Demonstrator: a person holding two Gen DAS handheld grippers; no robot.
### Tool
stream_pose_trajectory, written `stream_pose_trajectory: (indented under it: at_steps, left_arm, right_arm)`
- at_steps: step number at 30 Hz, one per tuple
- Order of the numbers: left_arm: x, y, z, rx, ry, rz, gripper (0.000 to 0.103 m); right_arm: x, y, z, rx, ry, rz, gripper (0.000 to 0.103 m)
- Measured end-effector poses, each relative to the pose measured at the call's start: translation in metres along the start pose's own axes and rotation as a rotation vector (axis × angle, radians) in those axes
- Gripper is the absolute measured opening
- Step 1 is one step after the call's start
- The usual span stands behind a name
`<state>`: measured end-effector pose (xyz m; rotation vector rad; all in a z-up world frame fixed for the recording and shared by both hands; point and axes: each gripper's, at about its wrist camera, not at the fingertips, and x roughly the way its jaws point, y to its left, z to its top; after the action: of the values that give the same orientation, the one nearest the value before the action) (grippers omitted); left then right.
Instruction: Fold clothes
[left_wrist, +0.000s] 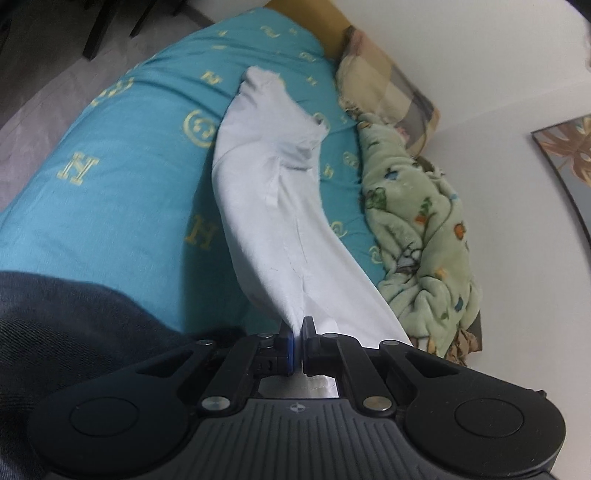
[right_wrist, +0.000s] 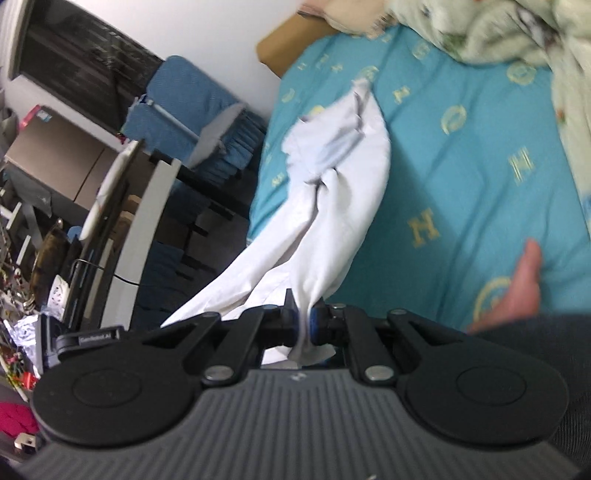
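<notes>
Teal bedsheet (left_wrist: 122, 177) under limp white garment (left_wrist: 273, 206)

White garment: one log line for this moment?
garment: lifted off bed, bunched | left gripper: shut on garment | right gripper: shut on garment | fold: not started

Soft, even indoor light, perhaps overhead; strong fisheye bending at edges, motion blur in right wrist view.

White garment (left_wrist: 273, 206): thin, smooth matt cloth, creased. Bedsheet (left_wrist: 140, 155): turquoise woven cloth, matt, with gold printed motifs. Blanket (left_wrist: 417, 229): green, fuzzy fleece. Left gripper (left_wrist: 297, 328): matt black plastic, shiny metal rivets.
</notes>
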<state>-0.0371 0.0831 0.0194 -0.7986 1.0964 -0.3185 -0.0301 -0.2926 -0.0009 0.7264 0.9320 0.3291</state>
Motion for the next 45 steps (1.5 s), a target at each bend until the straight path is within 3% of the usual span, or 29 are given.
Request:
stream_pose_trajectory:
  at_steps: [3,7,11,20,26,31,32,34,35,36,37,38,45]
  left_arm:
    - [0.019,0.002,0.027,0.004,-0.018,0.029,0.004]
    - [0.044,-0.013,0.083,0.042,-0.088,0.053,0.004]
    - [0.078,-0.037,0.145,0.121,-0.227,0.070,0.004]
    - [0.202,-0.052,0.248,0.374,-0.452,0.229,0.004]
    - [0.299,-0.015,0.287,0.450,-0.421,0.340,0.004]
    - [0.333,0.009,0.291,0.487,-0.384,0.375,0.007]
    - [0.333,0.007,0.289,0.509,-0.382,0.384,0.011]
    - [0.330,-0.001,0.281,0.546,-0.383,0.411,0.038]
    - [0.327,-0.005,0.276,0.561,-0.387,0.430,0.064]
    - [0.321,-0.012,0.269,0.586,-0.406,0.448,0.076]
    - [0.313,-0.021,0.260,0.620,-0.426,0.447,0.078]
    - [0.304,-0.029,0.251,0.648,-0.437,0.437,0.080]
    - [0.228,-0.079,0.188,0.730,-0.489,0.405,0.092]
  right_arm:
    - [0.012,-0.011,0.007,0.050,0.002,0.003,0.009]
    - [0.038,-0.013,0.048,0.073,-0.056,0.007,0.009]
    - [0.075,0.000,0.102,-0.029,-0.139,-0.011,0.009]
    - [0.209,-0.013,0.208,-0.236,-0.271,-0.101,0.009]
    - [0.303,-0.043,0.231,-0.397,-0.268,-0.199,0.010]
    - [0.337,-0.053,0.221,-0.483,-0.267,-0.277,0.011]
    - [0.340,-0.052,0.218,-0.501,-0.270,-0.293,0.011]
    - [0.337,-0.043,0.216,-0.520,-0.256,-0.316,0.019]
    - [0.335,-0.038,0.215,-0.528,-0.247,-0.327,0.037]
    - [0.330,-0.034,0.214,-0.527,-0.240,-0.328,0.051]
    - [0.322,-0.029,0.213,-0.519,-0.243,-0.315,0.073]
    - [0.311,-0.023,0.210,-0.515,-0.257,-0.294,0.083]
    - [0.226,0.020,0.179,-0.550,-0.352,-0.260,0.084]
